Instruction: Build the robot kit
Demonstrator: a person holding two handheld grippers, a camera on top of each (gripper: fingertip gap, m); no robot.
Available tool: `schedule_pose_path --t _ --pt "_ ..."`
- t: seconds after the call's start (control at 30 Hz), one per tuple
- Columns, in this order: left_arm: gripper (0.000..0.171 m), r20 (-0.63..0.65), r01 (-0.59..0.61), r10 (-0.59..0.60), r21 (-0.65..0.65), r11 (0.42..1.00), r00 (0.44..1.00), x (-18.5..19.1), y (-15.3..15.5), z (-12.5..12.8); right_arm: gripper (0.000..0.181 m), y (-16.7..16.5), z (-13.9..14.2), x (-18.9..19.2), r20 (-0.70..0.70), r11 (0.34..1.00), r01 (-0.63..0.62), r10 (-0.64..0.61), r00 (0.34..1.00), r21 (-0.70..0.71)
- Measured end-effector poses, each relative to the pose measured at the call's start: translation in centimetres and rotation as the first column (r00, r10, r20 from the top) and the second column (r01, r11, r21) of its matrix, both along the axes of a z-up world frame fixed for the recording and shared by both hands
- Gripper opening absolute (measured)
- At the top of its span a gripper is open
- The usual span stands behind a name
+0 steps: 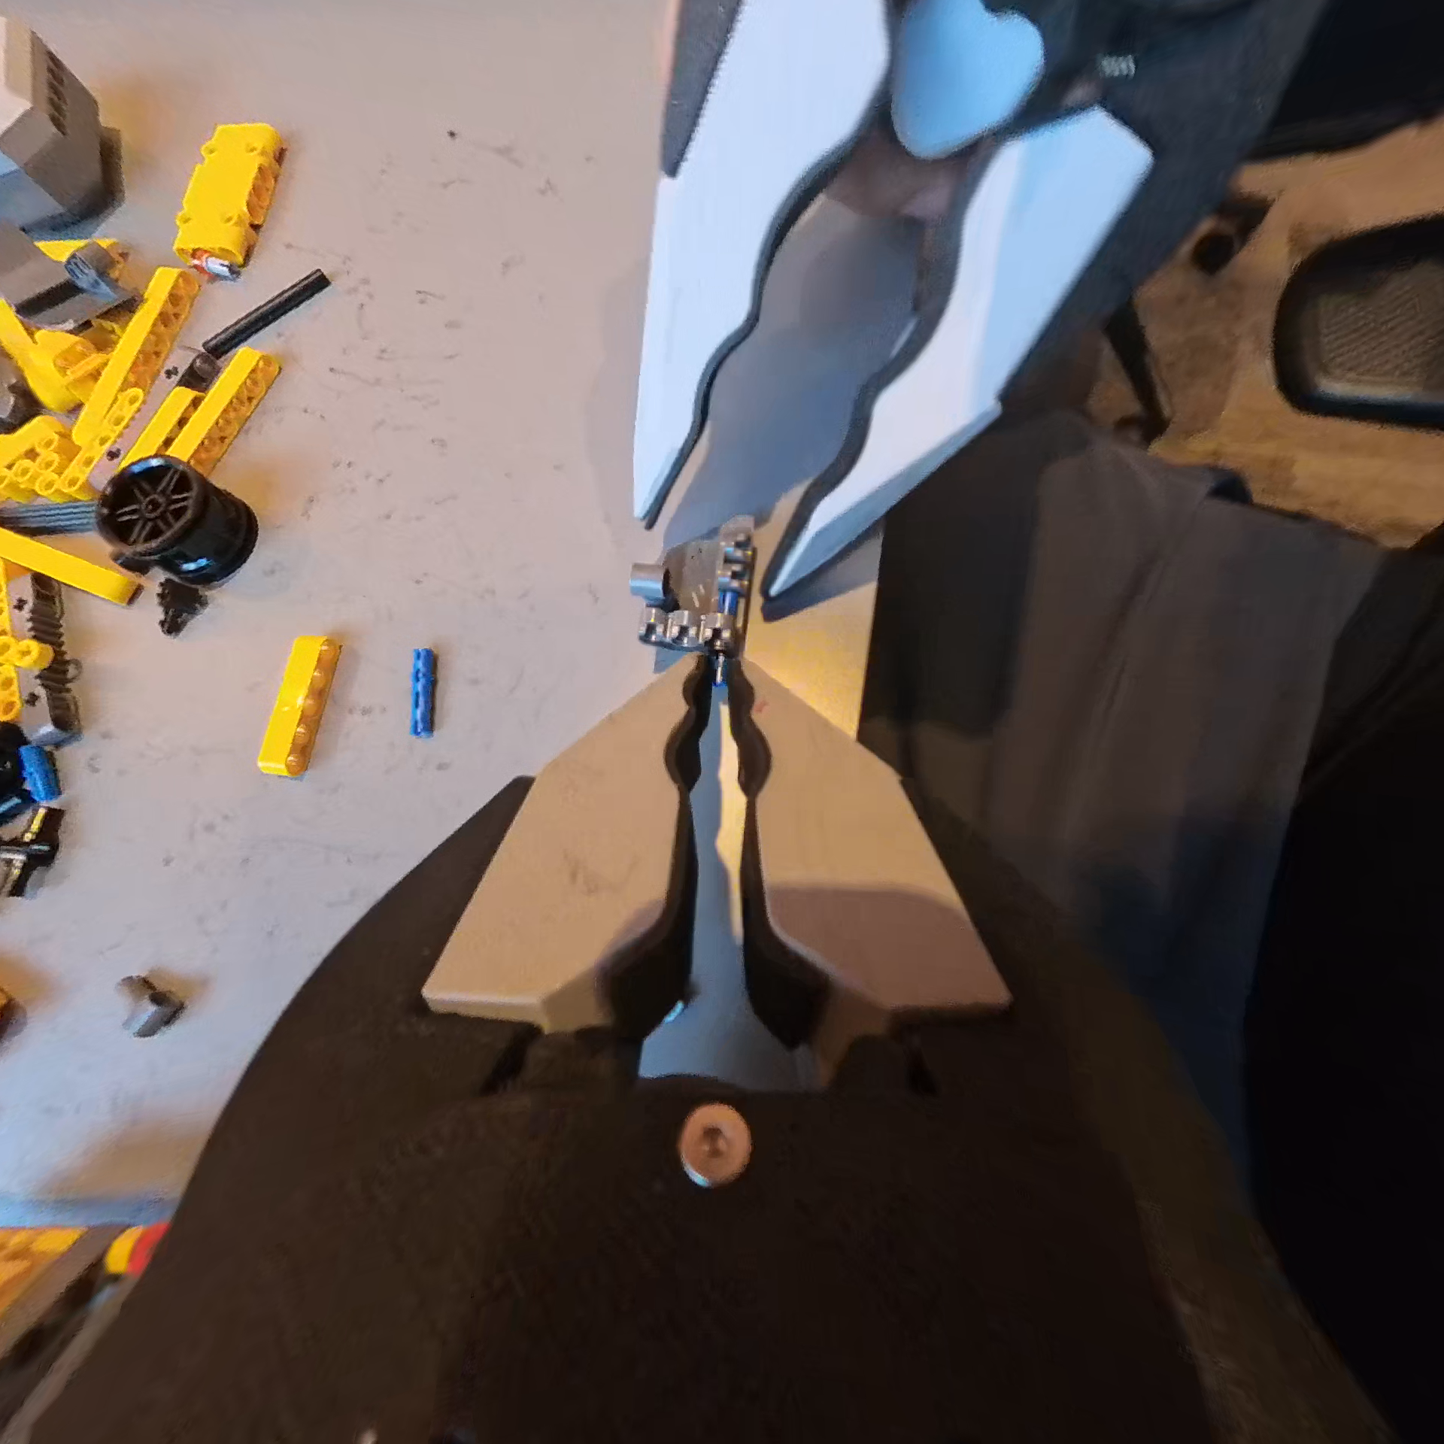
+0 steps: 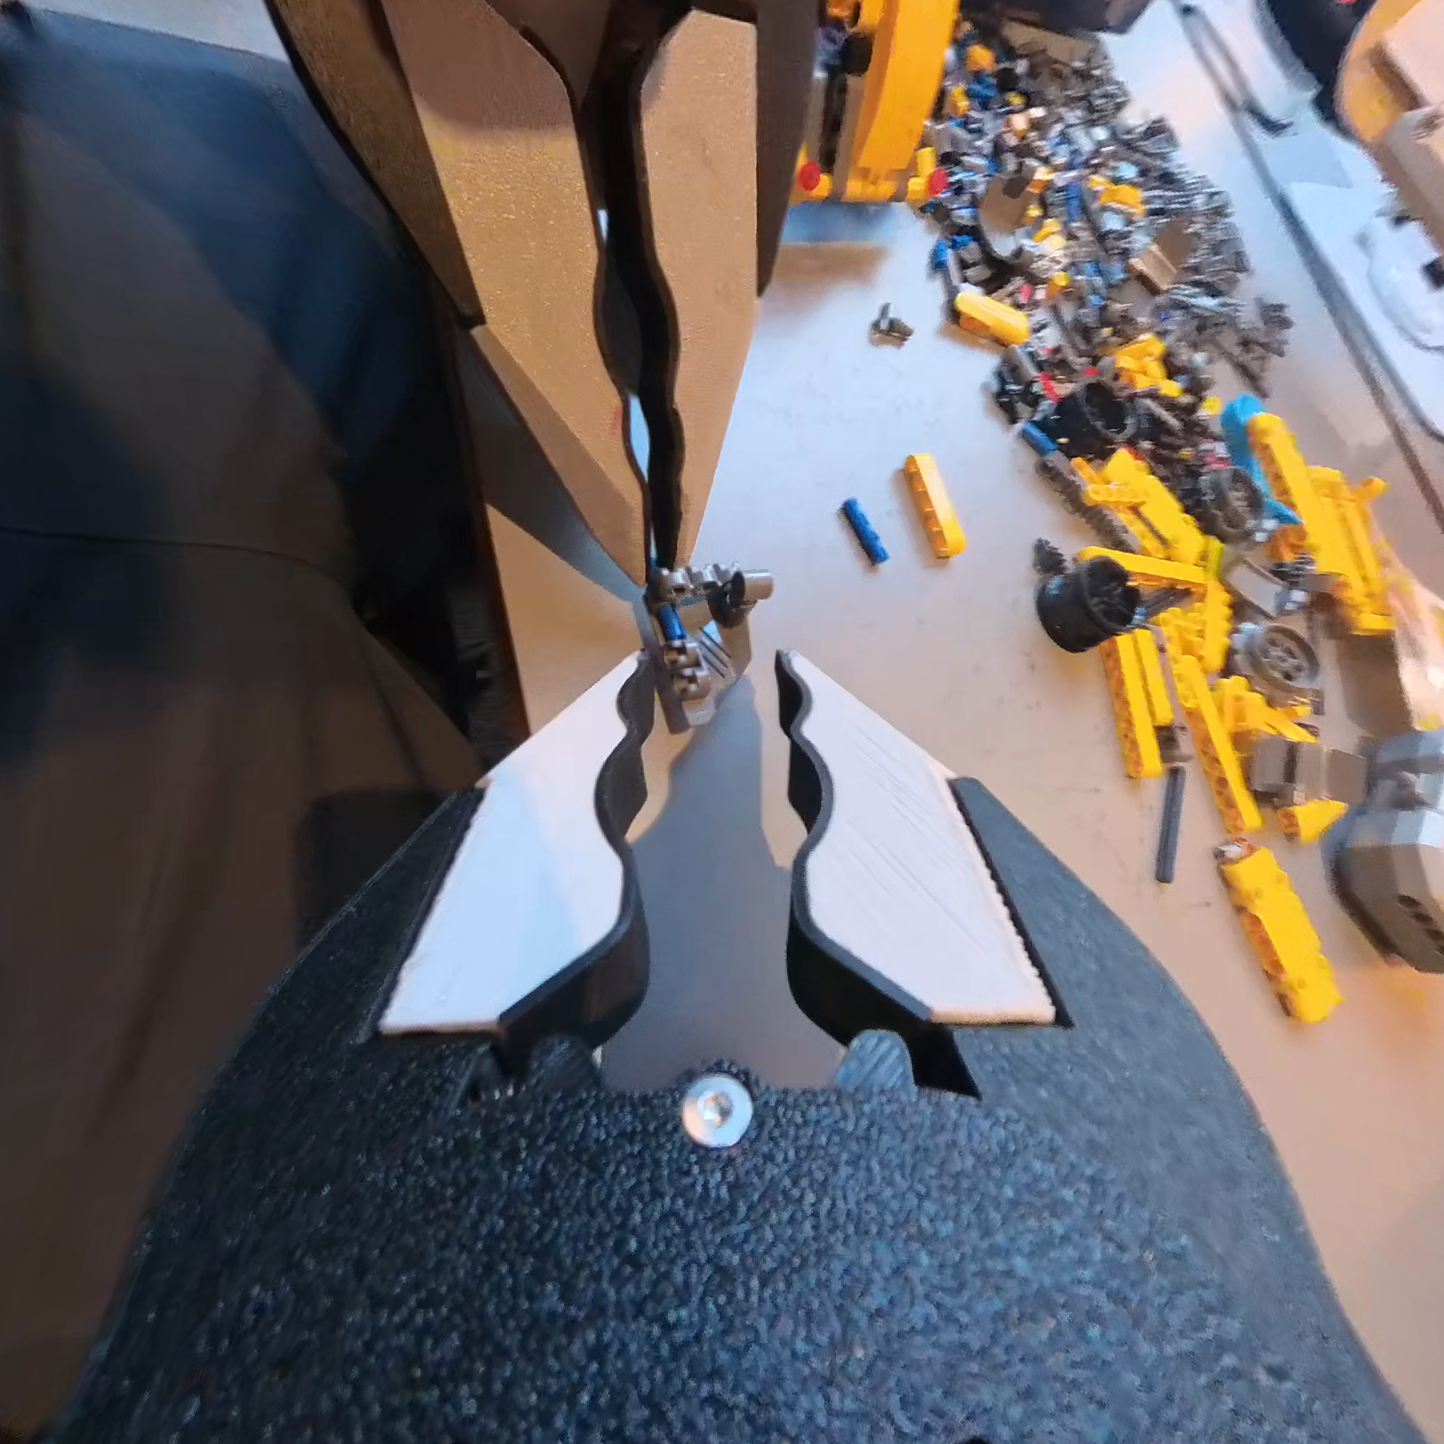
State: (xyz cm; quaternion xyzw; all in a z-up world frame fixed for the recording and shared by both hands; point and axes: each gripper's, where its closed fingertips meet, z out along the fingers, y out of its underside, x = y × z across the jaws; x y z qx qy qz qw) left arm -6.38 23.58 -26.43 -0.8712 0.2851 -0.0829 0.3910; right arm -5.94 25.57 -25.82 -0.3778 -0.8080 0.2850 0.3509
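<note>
Here the left gripper (image 1: 717, 678) is pinching the blue pin end of a small grey brick assembly (image 1: 698, 595), holding it above the bench (image 1: 484, 328) edge. The right gripper (image 2: 707, 664) is gaping wide around the assembly's far end, one fingertip (image 2: 625, 680) touching it. A loose blue pin (image 1: 423, 691) and yellow beam (image 1: 300, 704) are lying nearby.

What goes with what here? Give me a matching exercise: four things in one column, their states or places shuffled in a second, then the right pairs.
Things:
1. left gripper
2. right gripper
3. blue pin
4. black wheel

States or places:
A. open, fingers spread beside the grey assembly
B. lying loose on the table next to a short yellow beam
C. shut on the grey assembly
D. at the edge of the yellow parts pile

Pairs: 1-C, 2-A, 3-B, 4-D
</note>
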Motion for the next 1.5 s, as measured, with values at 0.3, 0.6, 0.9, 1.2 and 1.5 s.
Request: schedule_pose_path --t 0.3,0.6,0.9,1.2,1.5 --pt "0.002 0.305 -0.083 0.097 -0.060 0.995 0.948 0.3 0.7 1.7 0.026 1.0 1.7 -0.5 -0.226 0.961 0.153 -0.101 0.969 0.229" --pt "0.003 0.182 -0.027 0.018 0.047 0.999 0.983 0.0 0.1 3.1 0.011 0.1 2.0 -0.1 -0.203 0.993 0.073 -0.054 0.978 0.089" --pt "0.029 0.002 -0.020 0.020 0.247 0.969 1.000 -1.4 0.3 4.2 0.008 -0.7 4.4 0.5 -0.194 0.969 -0.033 -0.017 0.981 -0.247" --pt "0.029 0.103 0.024 -0.071 0.399 0.916 0.992 0.4 -0.2 7.3 0.007 -2.6 7.2 1.0 -0.165 0.667 -0.124 0.001 0.986 -0.735" --pt "0.019 0.512 0.020 -0.198 0.331 0.943 0.836 2.2 -2.2 10.0 0.008 -4.9 9.9 1.8 -0.282 0.343 -0.286 0.062 0.957 -0.895"
